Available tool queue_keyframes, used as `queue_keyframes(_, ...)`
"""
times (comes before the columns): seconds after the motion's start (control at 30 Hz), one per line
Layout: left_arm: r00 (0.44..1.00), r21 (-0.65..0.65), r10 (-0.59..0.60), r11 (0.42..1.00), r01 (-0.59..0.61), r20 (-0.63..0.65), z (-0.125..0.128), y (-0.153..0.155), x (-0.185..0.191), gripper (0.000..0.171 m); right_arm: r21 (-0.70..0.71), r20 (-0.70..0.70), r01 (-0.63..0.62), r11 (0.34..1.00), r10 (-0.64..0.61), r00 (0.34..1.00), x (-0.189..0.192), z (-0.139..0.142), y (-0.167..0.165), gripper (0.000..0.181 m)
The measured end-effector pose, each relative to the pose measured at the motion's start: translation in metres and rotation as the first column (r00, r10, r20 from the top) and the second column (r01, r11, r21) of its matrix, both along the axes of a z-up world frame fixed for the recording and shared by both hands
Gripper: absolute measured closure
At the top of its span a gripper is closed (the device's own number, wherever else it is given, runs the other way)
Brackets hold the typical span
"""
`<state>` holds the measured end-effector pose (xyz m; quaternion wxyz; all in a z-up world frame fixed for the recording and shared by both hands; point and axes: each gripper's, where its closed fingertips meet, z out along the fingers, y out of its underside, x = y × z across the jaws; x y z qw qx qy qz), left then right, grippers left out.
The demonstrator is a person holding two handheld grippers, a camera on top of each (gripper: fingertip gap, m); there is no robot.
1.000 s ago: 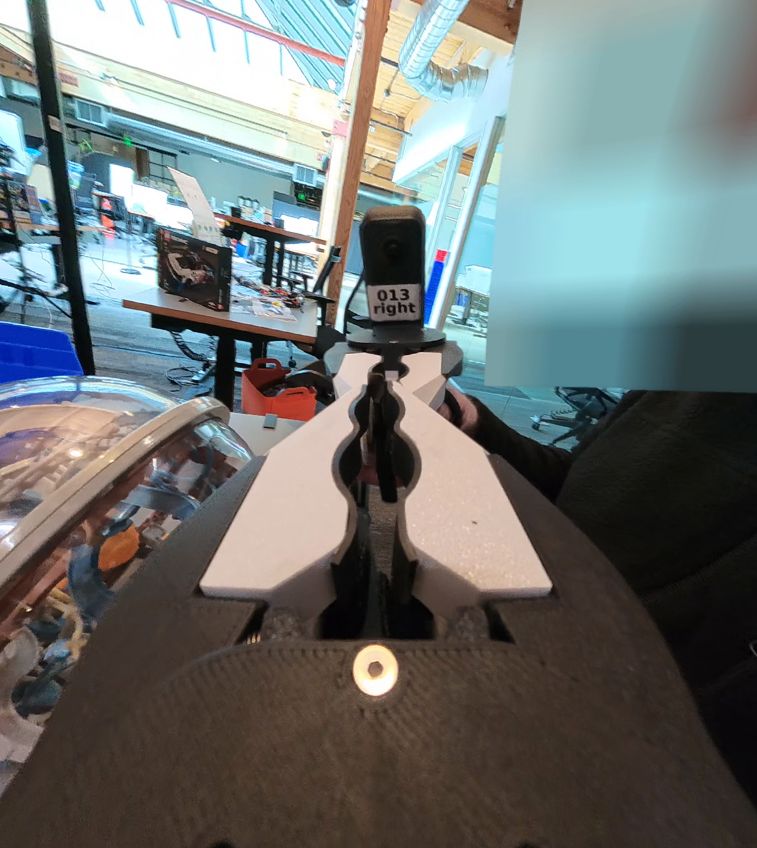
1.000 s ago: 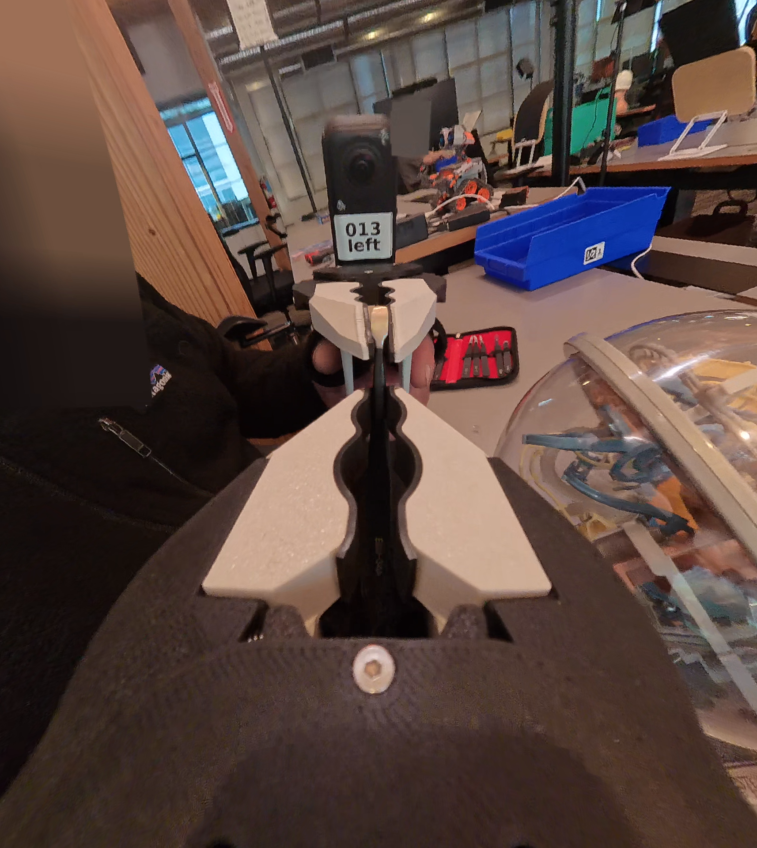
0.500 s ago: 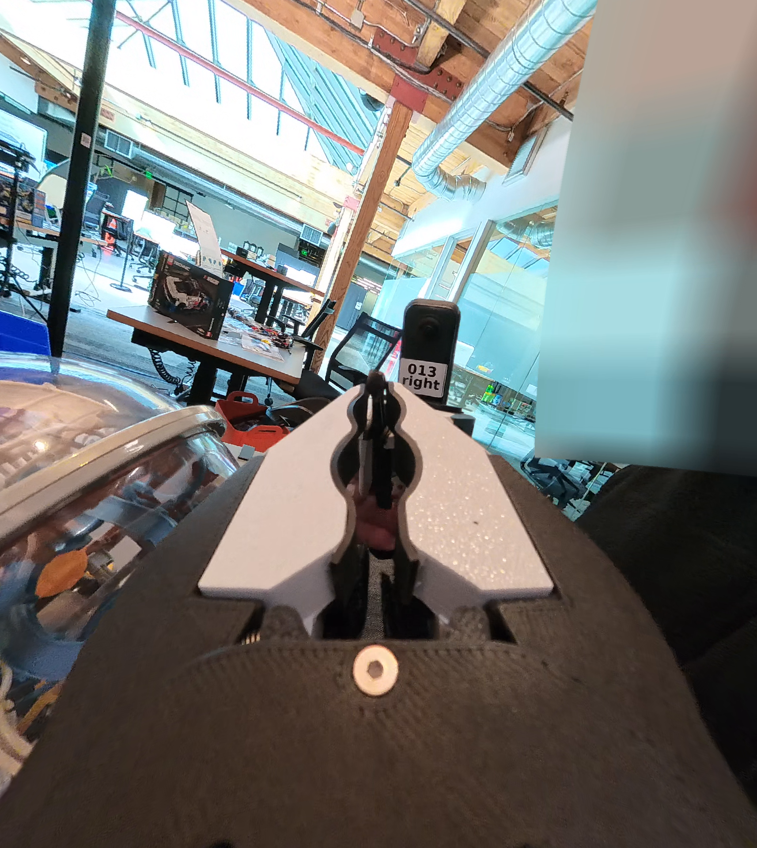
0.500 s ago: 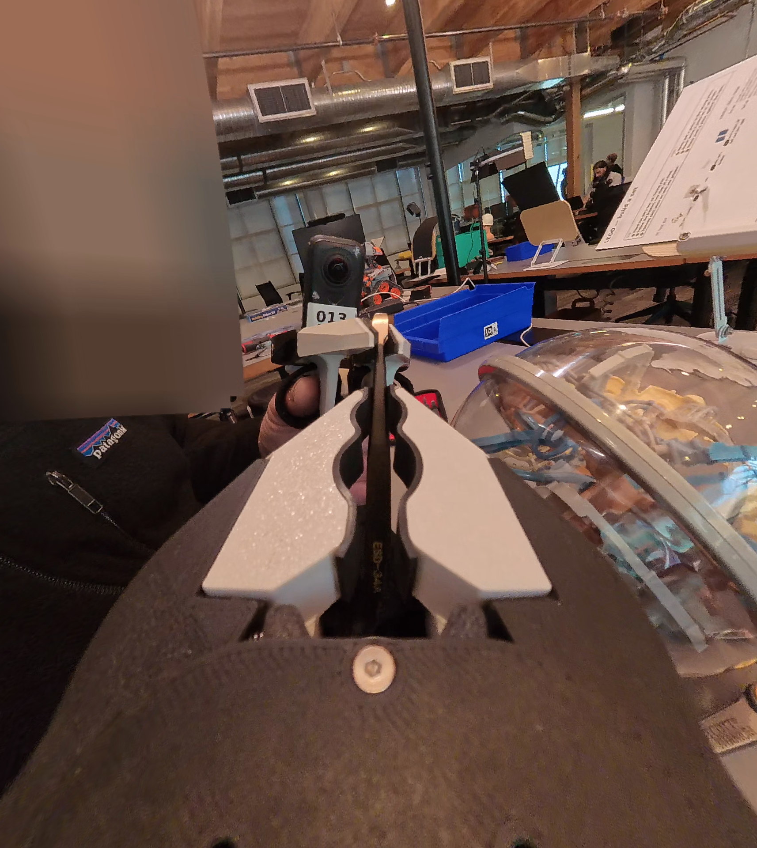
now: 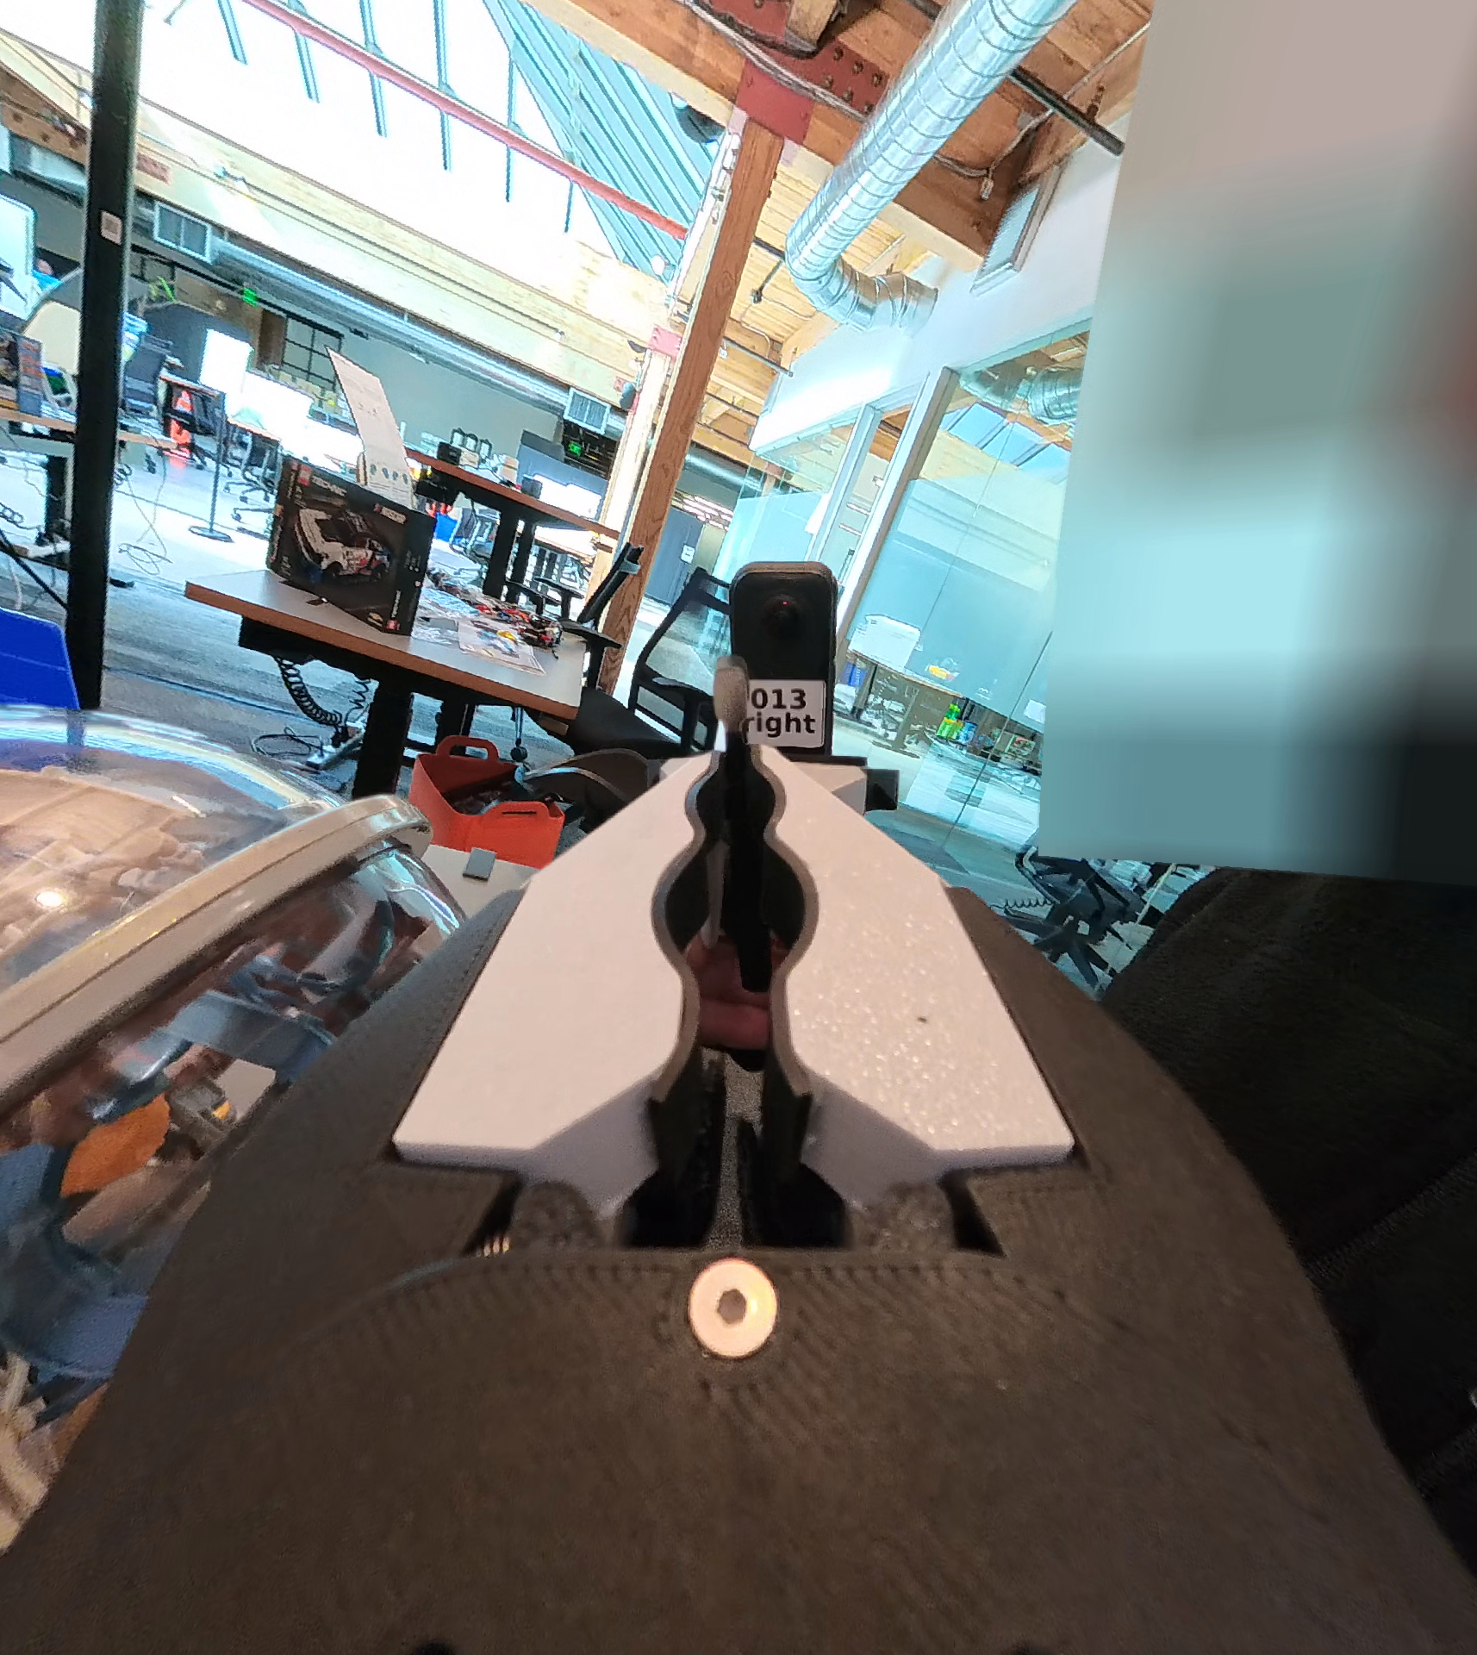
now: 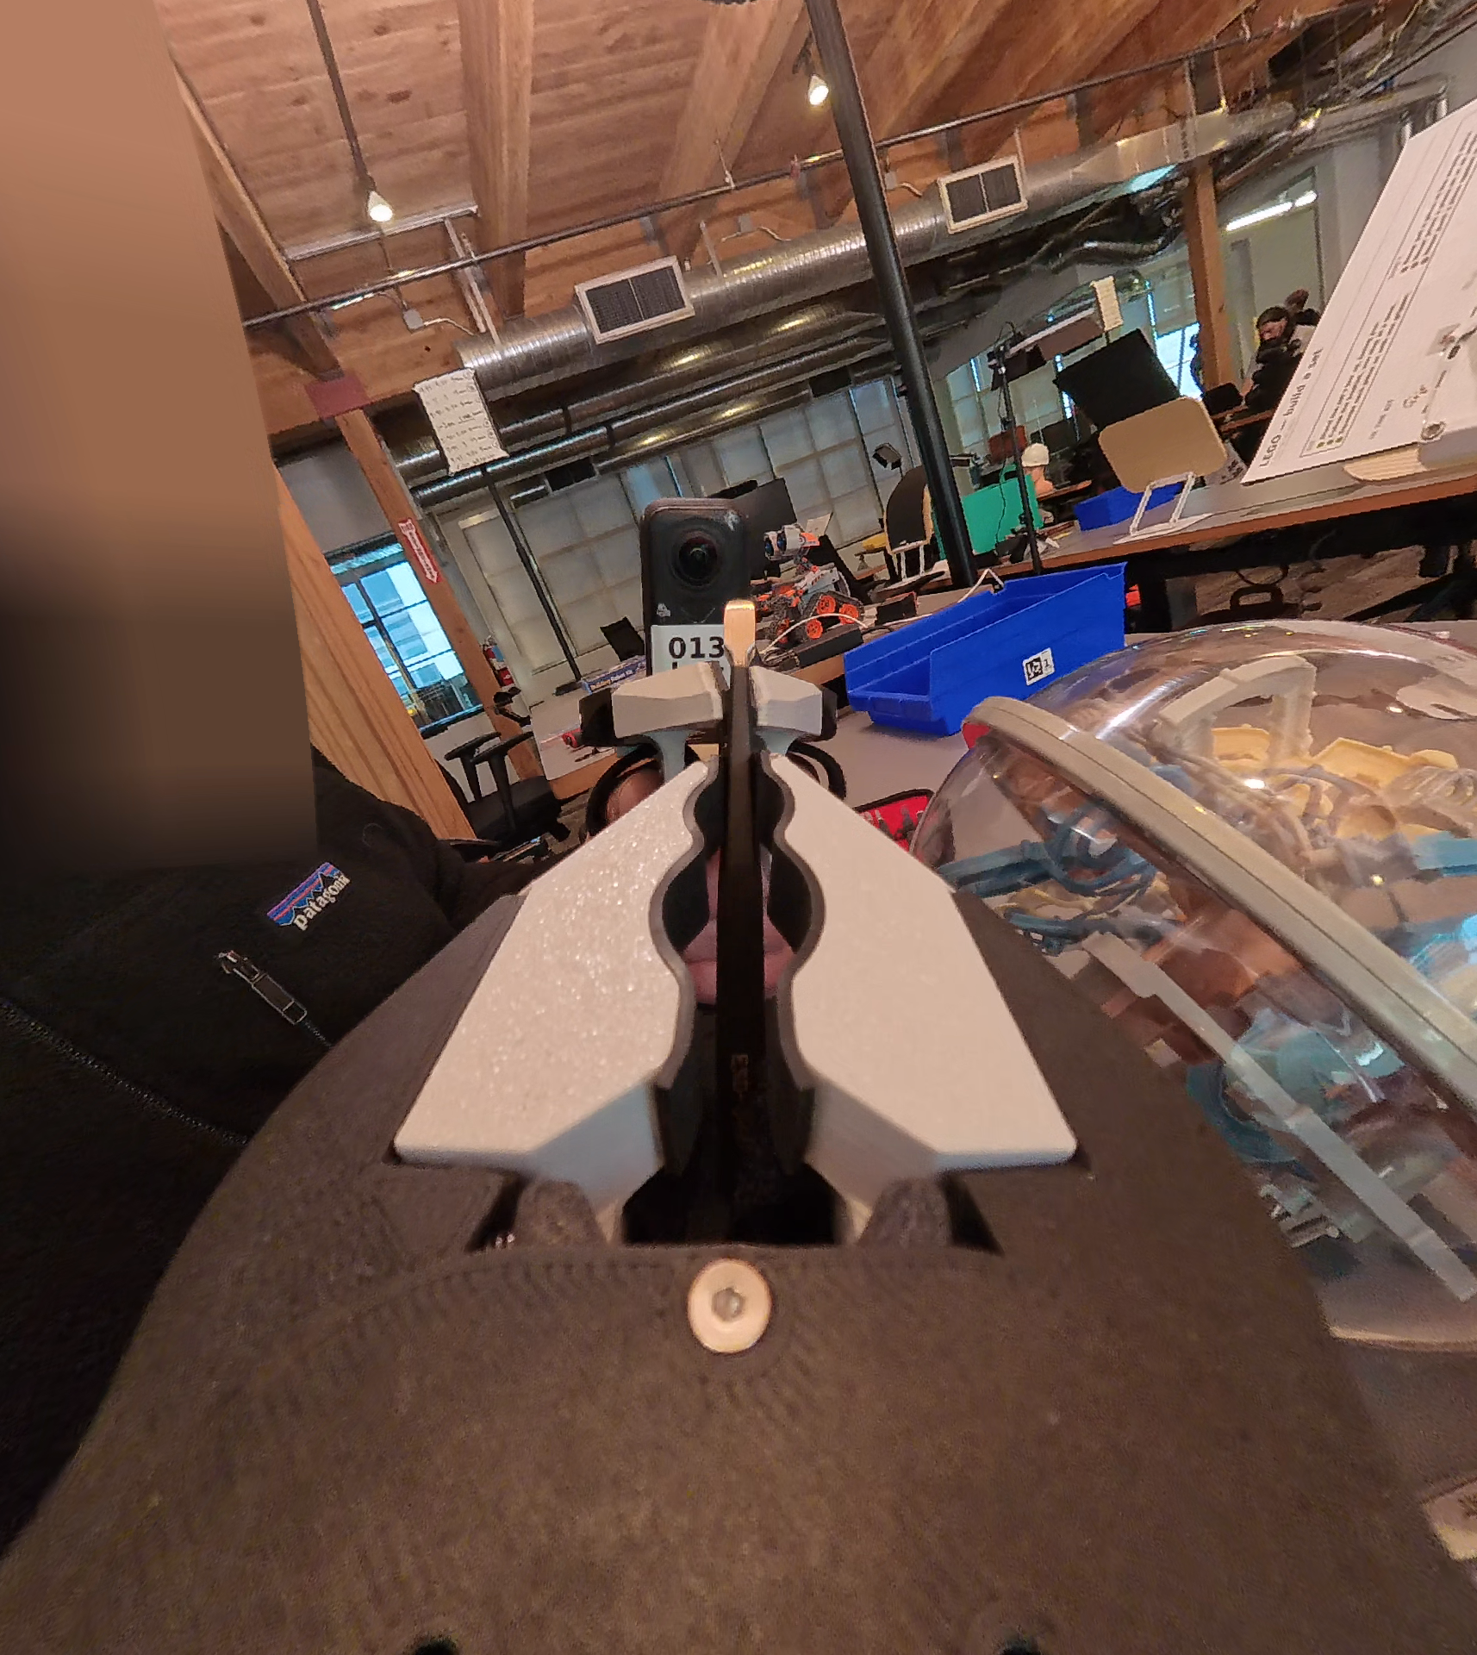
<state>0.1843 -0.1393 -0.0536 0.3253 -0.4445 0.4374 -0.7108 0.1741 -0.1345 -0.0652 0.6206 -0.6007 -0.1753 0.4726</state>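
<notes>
Two hand-held grippers face each other tip to tip: left hand-held gripper point(image 5: 730, 788) and right hand-held gripper point(image 6: 739, 788), each clamped on black tweezers point(image 6: 737, 896), beside the clear dome point(image 6: 1308, 940). Since 1.0 s ago both have tilted upward.

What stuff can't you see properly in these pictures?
Left wrist view: the clear dome is cut off by the left edge and the left tool's body.
Left wrist view: the thin black piece in the left tool shows edge-on; kind unclear.
Right wrist view: the red case is mostly hidden behind the right tool and dome.
Both views: glare blurs the dome's insides.
</notes>
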Motion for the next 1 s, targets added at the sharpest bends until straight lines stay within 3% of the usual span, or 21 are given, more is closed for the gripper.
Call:
queue_keyframes(0.13,0.999,-0.032,0.028,0.999,-0.027,0.023,0.002,0.003,0.000,0.171,0.033,-0.033,0.043,0.999,-0.042,0.999,0.005,0.006,-0.001,0.178)
queue_keyframes(0.27,0.997,-0.100,0.070,0.993,-0.066,0.041,0.004,0.009,-0.001,0.171,0.137,0.093,0.228,0.964,-0.242,0.966,0.012,0.009,0.002,0.170)
queue_keyframes(0.37,0.991,-0.103,0.129,0.987,-0.126,0.021,0.001,0.017,0.001,0.171,0.304,0.248,0.356,0.884,-0.434,0.866,0.013,0.019,-0.004,0.168)
queue_keyframes(0.43,0.989,-0.114,0.145,0.983,-0.143,0.005,0.000,0.020,0.002,0.171,0.387,0.331,0.346,0.855,-0.479,0.813,0.002,0.025,-0.012,0.171)
queue_keyframes(0.53,0.987,-0.129,0.162,0.978,-0.161,-0.001,0.002,0.021,0.003,0.171,0.431,0.448,0.381,0.818,-0.560,0.697,-0.003,0.018,-0.005,0.168)
queue_keyframes(0.67,0.982,-0.103,0.187,0.976,-0.190,-0.032,-0.004,0.020,0.008,0.171,0.409,0.507,0.442,0.798,-0.602,0.617,0.006,0.001,0.010,0.171)
queue_keyframes(0.73,0.974,-0.067,0.214,0.973,-0.219,-0.074,-0.015,0.024,0.007,0.171,0.347,0.462,0.453,0.821,-0.570,0.680,0.013,-0.009,0.010,0.177)
queue_keyframes(0.87,0.955,0.151,0.256,0.960,-0.234,-0.148,-0.041,0.017,-0.007,0.171,0.248,0.335,0.467,0.849,-0.527,0.781,0.041,-0.030,-0.003,0.181)
queue_keyframes(0.93,0.941,0.270,0.260,0.942,-0.197,-0.219,-0.064,0.009,-0.015,0.171,0.171,0.307,0.471,0.865,-0.501,0.809,0.059,-0.043,-0.011,0.181)
queue_keyframes(1.0,0.921,0.391,0.221,0.916,-0.084,-0.320,-0.093,-0.008,-0.017,0.168,0.143,0.343,0.461,0.876,-0.481,0.807,0.067,-0.057,-0.021,0.181)
